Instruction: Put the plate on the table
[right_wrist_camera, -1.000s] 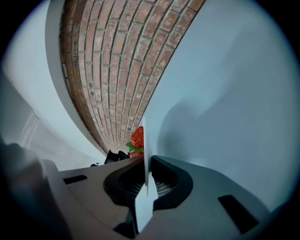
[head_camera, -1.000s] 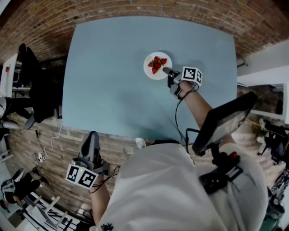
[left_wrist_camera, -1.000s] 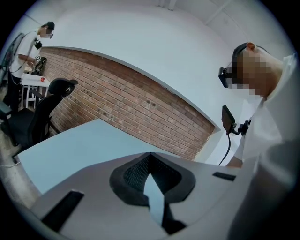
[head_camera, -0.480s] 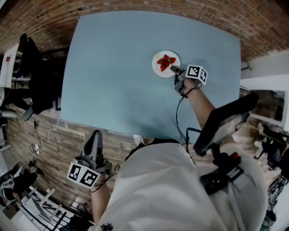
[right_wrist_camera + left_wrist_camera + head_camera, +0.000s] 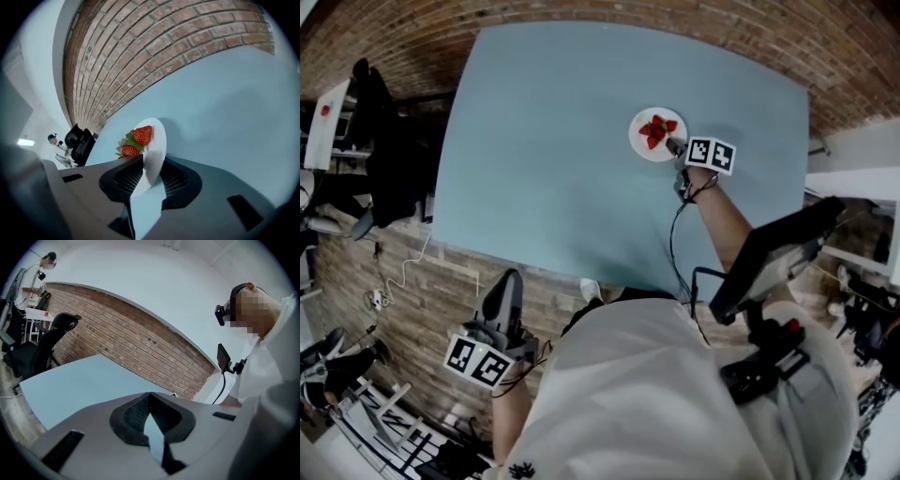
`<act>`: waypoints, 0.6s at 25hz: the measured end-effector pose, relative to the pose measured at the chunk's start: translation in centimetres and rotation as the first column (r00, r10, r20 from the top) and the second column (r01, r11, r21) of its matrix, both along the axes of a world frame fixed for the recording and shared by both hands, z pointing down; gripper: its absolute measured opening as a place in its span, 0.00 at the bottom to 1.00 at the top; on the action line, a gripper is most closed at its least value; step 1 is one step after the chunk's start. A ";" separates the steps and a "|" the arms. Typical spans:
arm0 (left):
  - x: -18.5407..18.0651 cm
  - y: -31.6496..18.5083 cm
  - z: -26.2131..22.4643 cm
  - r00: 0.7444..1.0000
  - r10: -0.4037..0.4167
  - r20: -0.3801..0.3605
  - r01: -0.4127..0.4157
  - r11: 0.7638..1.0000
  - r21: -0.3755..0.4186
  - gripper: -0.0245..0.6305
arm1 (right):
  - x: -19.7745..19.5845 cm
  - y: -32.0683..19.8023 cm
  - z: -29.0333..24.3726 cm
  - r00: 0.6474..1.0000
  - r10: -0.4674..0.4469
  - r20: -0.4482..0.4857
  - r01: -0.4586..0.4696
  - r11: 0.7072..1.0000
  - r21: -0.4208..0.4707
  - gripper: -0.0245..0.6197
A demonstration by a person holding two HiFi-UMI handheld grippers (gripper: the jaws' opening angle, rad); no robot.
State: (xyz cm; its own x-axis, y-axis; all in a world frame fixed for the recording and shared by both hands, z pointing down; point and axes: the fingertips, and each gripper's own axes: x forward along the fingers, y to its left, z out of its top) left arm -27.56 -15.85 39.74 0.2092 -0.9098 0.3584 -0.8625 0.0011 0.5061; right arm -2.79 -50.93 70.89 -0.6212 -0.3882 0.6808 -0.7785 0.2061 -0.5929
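A white plate (image 5: 643,146) with strawberries (image 5: 657,128) lies flat on the light blue table (image 5: 553,141), right of its middle. My right gripper (image 5: 674,146) is at the plate's near right rim. In the right gripper view the plate's (image 5: 158,140) rim sits between the jaws of that gripper (image 5: 151,160), which are opening, with the strawberries (image 5: 139,136) just beyond. My left gripper (image 5: 508,292) hangs off the table's near edge, low at my left side. Seen in its own view, the left gripper (image 5: 150,397) is shut on nothing.
A brick wall (image 5: 140,341) runs behind the table (image 5: 79,380). A black office chair (image 5: 49,341) stands at the table's left end, with a person (image 5: 40,273) at a desk far behind it. A black screen on an arm (image 5: 778,253) sticks out at my right side.
The plate and right gripper now show a little farther up and right in the head view, the gripper still at the plate's rim. The left gripper hangs as before.
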 end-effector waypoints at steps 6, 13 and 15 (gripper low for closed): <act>0.6 0.6 0.3 1.000 0.009 -0.012 -0.009 1.000 -0.005 0.04 | 0.8 -0.4 -0.1 0.979 -0.084 -0.187 0.108 0.986 0.123 0.26; 0.5 1.4 0.1 1.000 -0.001 -0.008 0.001 1.000 -0.008 0.04 | 1.3 -0.6 -0.2 0.966 -0.066 -0.250 0.111 0.979 0.173 0.29; 0.7 1.4 0.2 1.000 -0.001 -0.007 0.001 1.000 -0.009 0.04 | 1.4 -0.6 -0.3 0.958 -0.066 -0.279 0.122 0.975 0.187 0.30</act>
State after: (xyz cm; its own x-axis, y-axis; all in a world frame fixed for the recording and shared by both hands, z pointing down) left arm -26.84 -14.40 39.92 0.2106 -0.9067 0.3655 -0.8589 0.0069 0.5121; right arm -1.41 -51.55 70.63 -0.4653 -0.4823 0.7422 -0.8748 0.3787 -0.3023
